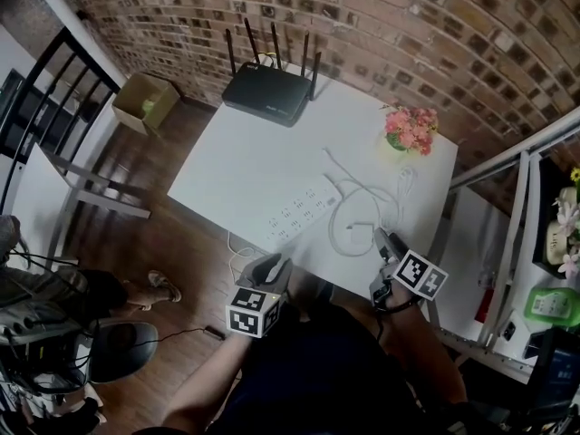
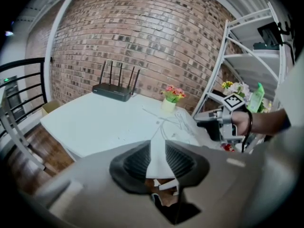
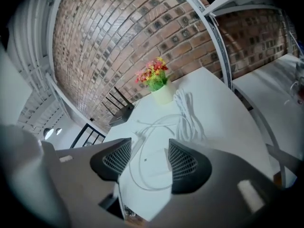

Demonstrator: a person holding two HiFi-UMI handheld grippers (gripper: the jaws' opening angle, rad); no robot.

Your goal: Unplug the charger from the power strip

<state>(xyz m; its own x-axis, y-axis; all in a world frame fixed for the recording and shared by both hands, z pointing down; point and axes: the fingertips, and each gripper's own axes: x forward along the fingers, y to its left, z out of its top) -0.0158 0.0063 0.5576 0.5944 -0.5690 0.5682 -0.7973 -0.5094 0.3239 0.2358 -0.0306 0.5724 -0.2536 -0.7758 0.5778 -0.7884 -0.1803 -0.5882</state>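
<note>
Fingers of the right gripper gape empty over the charger; the left gripper is half-spread, empty. Likely light, rigid, slick: pinch its flat sides, not the limp cable.

"What's white here?"
"The flat rectangular white table, the long white plastic power strip and the thin white cable."
"And darker?"
"The black plastic router, and the red-brown brick wall with pale mortar lines."
</note>
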